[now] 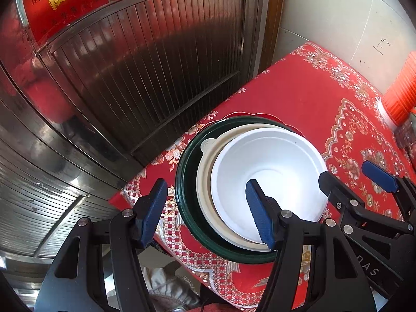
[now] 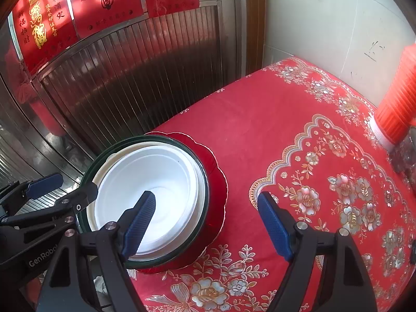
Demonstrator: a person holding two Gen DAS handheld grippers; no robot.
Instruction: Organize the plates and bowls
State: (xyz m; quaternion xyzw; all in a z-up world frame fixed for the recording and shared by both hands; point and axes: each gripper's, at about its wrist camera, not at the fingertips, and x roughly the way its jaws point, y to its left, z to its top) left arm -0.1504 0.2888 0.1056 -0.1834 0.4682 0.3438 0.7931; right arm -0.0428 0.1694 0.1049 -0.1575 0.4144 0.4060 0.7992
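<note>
A stack stands near the left edge of the red flowered tablecloth (image 2: pixel 260 109). A white bowl (image 1: pixel 267 166) (image 2: pixel 161 179) nests in a cream bowl (image 1: pixel 204 182), which sits in a dark green bowl (image 1: pixel 183 197) (image 2: pixel 206 182), all on a red scalloped plate (image 2: pixel 219 182). My left gripper (image 1: pixel 206 210) (image 2: pixel 65 187) is open and straddles the stack's left rims, one finger over the white bowl, the other outside the green rim. My right gripper (image 2: pixel 206 226) (image 1: pixel 351 179) is open, with one finger over the white bowl and the other above the cloth to the right of the plate.
A red ribbed container (image 2: pixel 395 96) (image 1: pixel 399 96) with a white base stands at the table's right edge by the tiled wall. A ribbed metal door (image 1: pixel 143 72) lies just past the table's left edge. A pale cloth bundle (image 1: pixel 161 283) lies below the table.
</note>
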